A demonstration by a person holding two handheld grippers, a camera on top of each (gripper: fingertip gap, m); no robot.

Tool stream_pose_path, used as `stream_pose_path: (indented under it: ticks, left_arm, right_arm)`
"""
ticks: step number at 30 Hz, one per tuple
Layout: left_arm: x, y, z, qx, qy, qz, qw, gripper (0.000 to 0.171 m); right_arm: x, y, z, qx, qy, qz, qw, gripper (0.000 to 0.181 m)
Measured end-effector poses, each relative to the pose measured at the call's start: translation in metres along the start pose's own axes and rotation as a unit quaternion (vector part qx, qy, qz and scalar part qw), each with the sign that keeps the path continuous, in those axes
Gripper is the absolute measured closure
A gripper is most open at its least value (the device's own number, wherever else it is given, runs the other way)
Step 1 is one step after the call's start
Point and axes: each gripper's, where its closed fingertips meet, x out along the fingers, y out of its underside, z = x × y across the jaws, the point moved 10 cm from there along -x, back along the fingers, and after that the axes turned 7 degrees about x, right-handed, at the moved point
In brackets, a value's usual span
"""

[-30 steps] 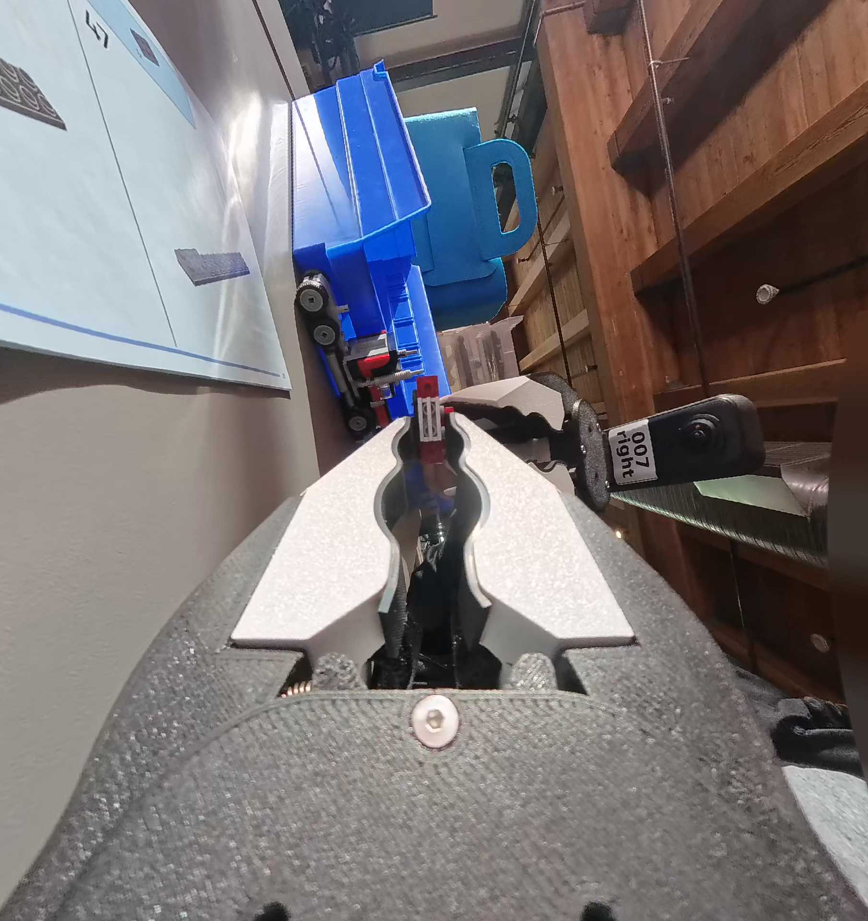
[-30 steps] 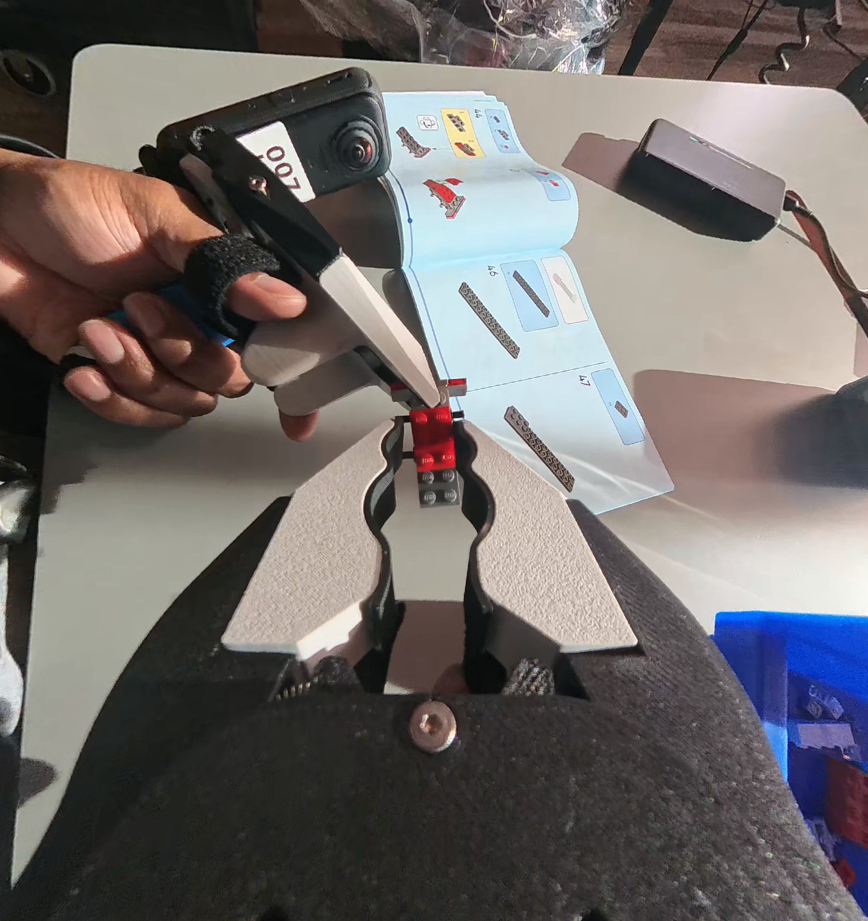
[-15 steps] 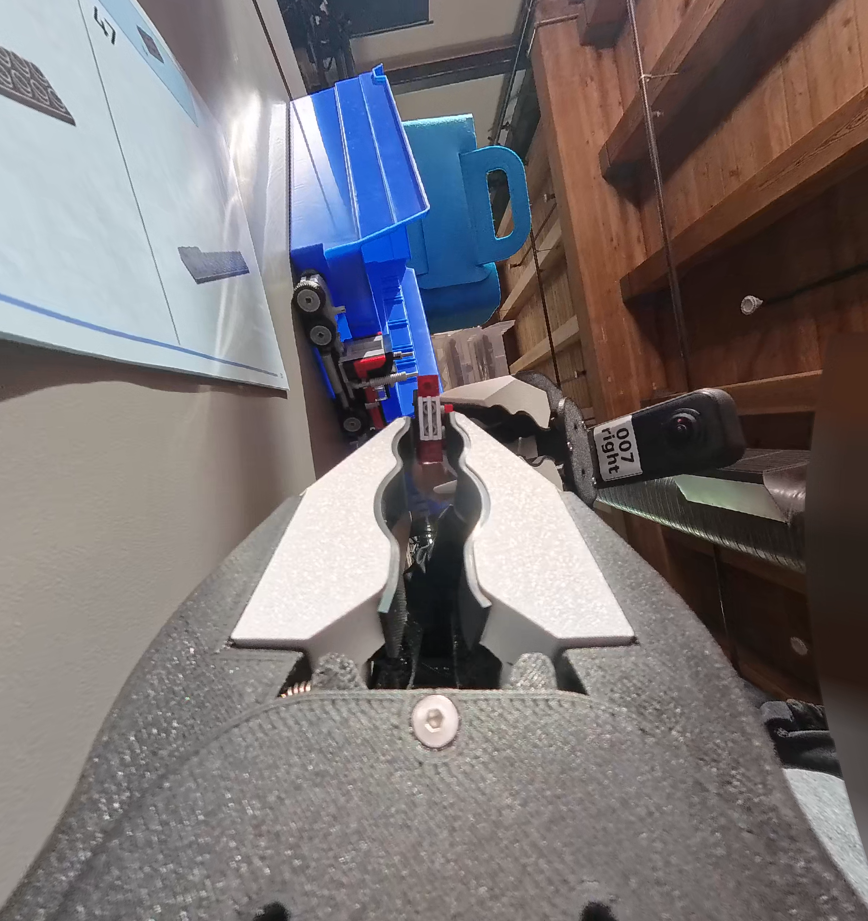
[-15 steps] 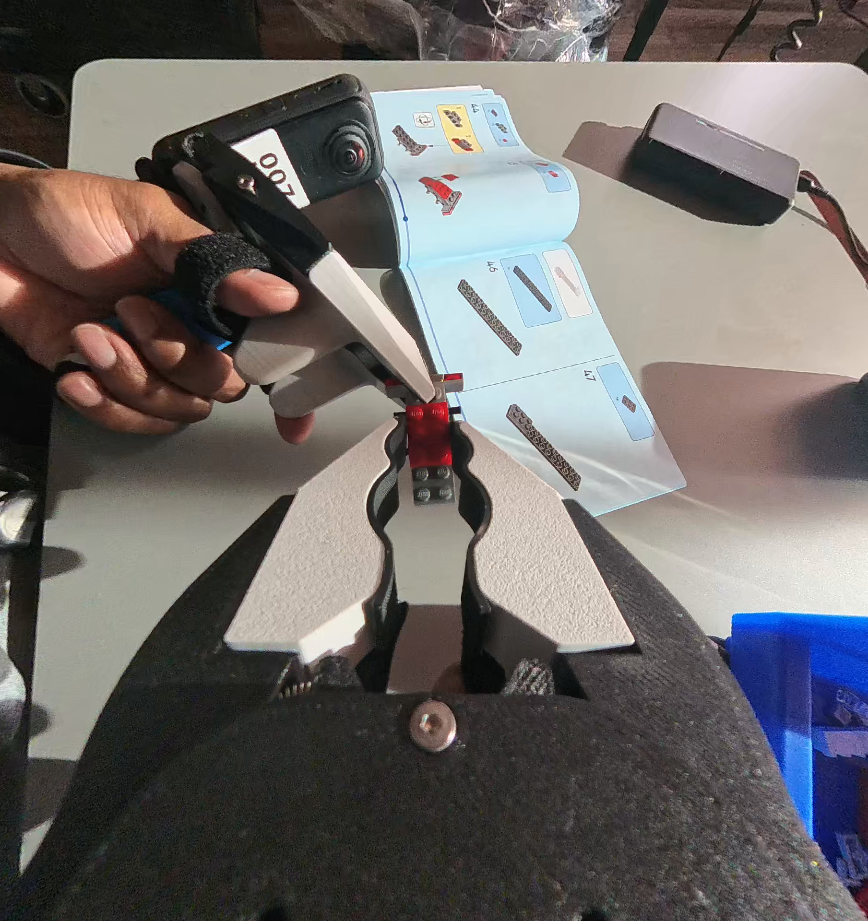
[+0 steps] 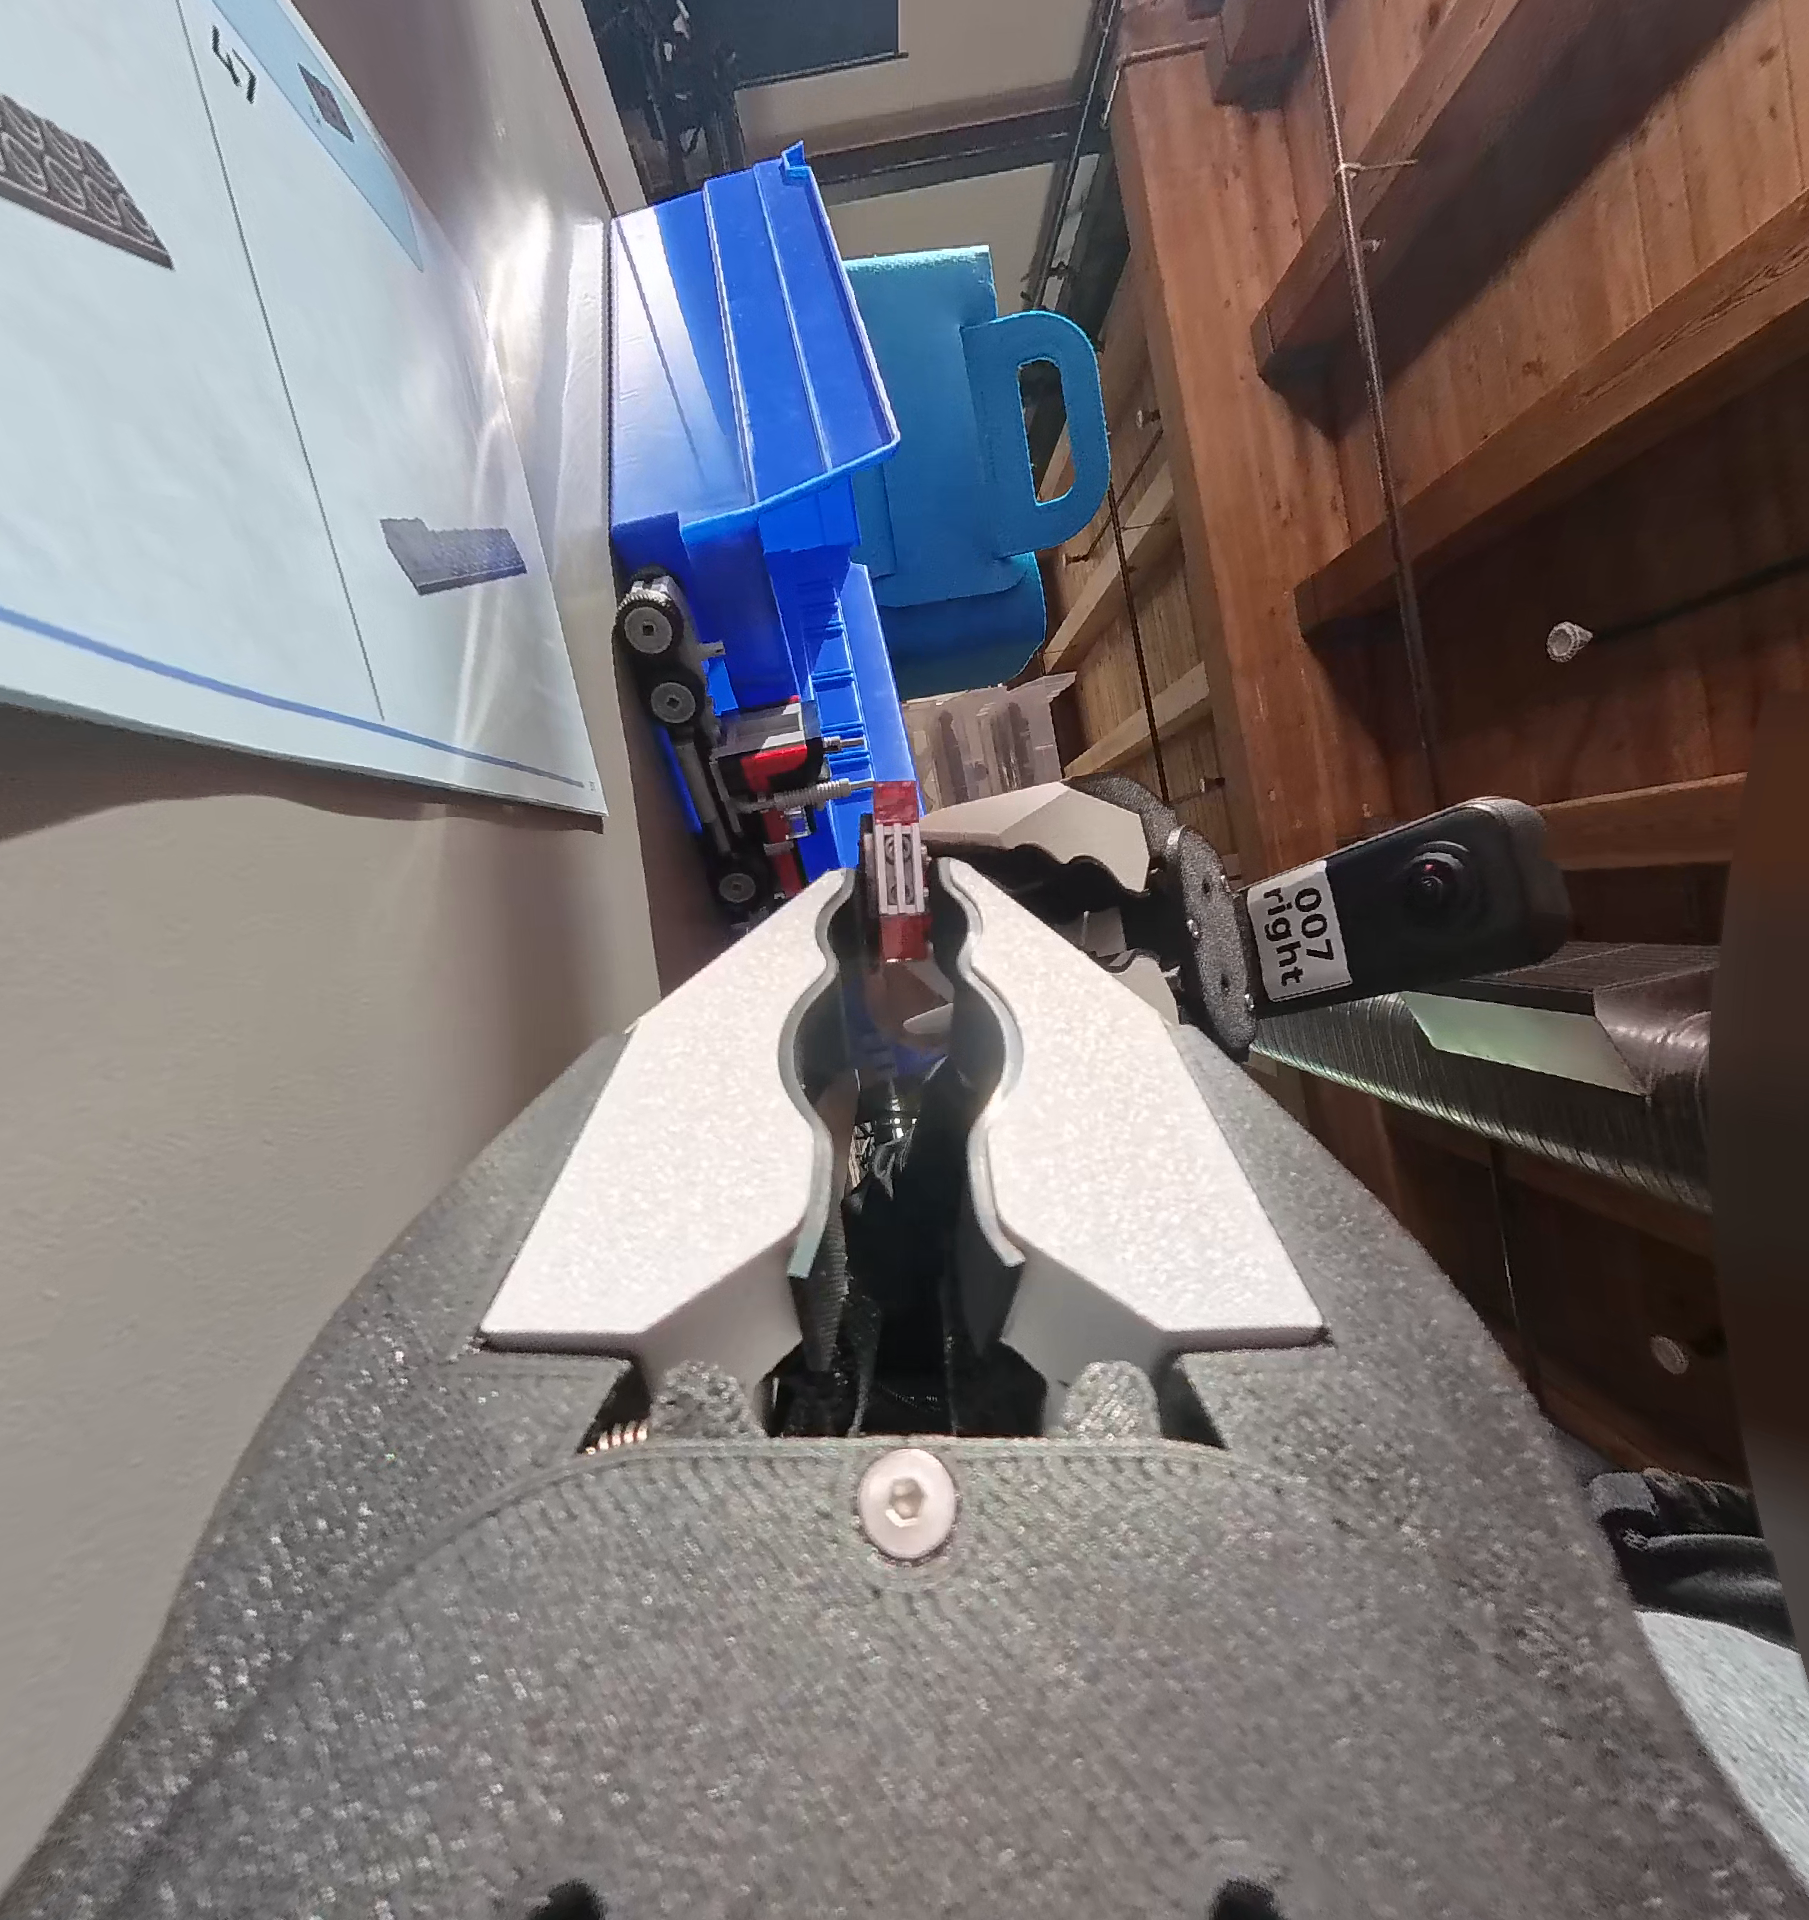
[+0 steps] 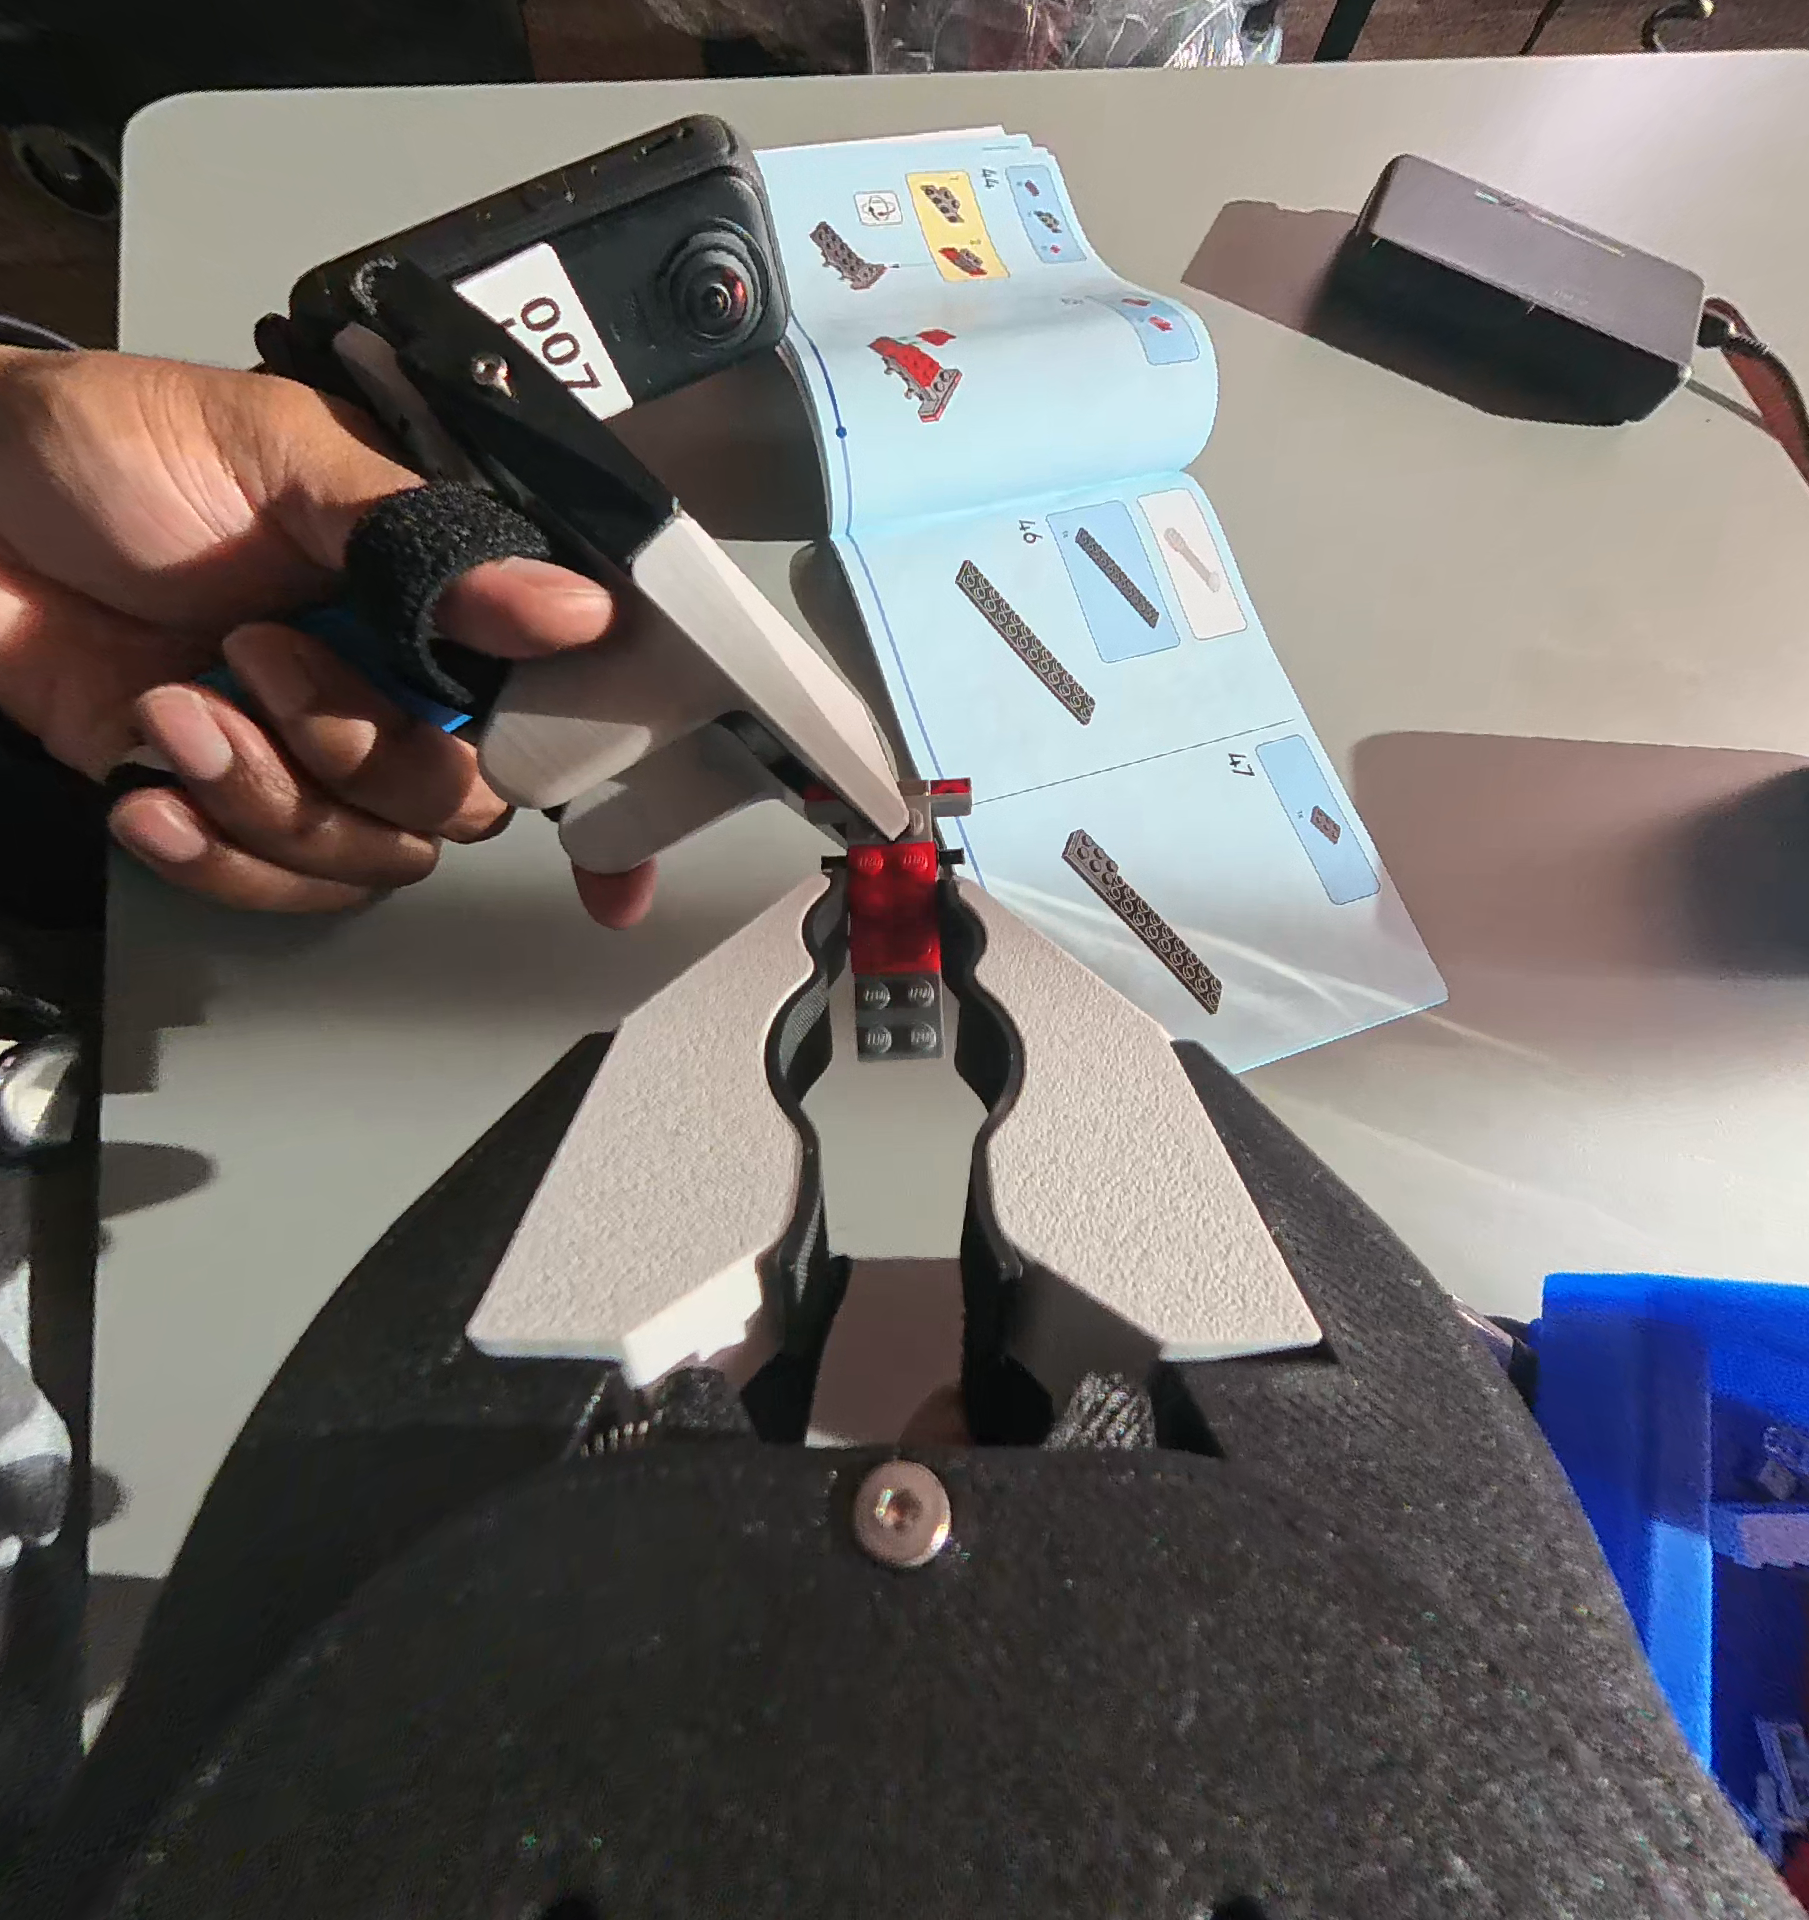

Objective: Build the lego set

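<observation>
My right gripper [image 6: 892,883] is shut on a small red and dark grey lego assembly [image 6: 895,935], held above the table. My left gripper [image 5: 892,883] is shut on a small red and light grey lego piece [image 5: 895,894]. In the right wrist view the left gripper [image 6: 905,821], held by a hand [image 6: 204,623], has its tips and that small piece [image 6: 941,798] right at the far end of the red assembly. In the left wrist view the right gripper [image 5: 947,826] meets my tips from the right.
An open instruction booklet [image 6: 1087,623] lies on the grey table [image 6: 1502,623]. A blue bin [image 5: 734,364] of loose bricks [image 6: 1773,1538] stands at the right. A partly built lego truck [image 5: 734,769] leans at the bin. A black box [image 6: 1513,281] lies far right. The tips of both grippers are at nearly the same place.
Both grippers stay shut on their pieces and stay tip to tip. The pair has drifted slightly over the table; the pieces remain pressed together.
</observation>
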Motion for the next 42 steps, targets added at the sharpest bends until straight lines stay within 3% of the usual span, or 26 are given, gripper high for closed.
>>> stream_pose_path:
  ticks: [20,27,36,42]
  left_arm:
    - [-0.002,-0.001,0.002,-0.01,0.003,-0.01,1.0,0.159]
    - [-0.002,-0.001,0.002,-0.011,0.005,-0.01,1.0,0.159]
    - [-0.002,-0.001,0.001,-0.007,0.01,-0.008,1.0,0.159]
    - [-0.002,-0.001,0.0,-0.005,0.01,-0.008,1.0,0.159]
  right_arm:
    - [-0.006,0.004,-0.002,0.029,-0.005,-0.023,0.999,0.145]
    - [-0.021,0.017,-0.007,0.128,-0.014,-0.072,0.989,0.14]
    - [-0.034,0.035,-0.011,0.292,-0.06,-0.146,0.943,0.139]
    - [-0.028,0.037,-0.011,0.344,-0.089,-0.159,0.921,0.138]
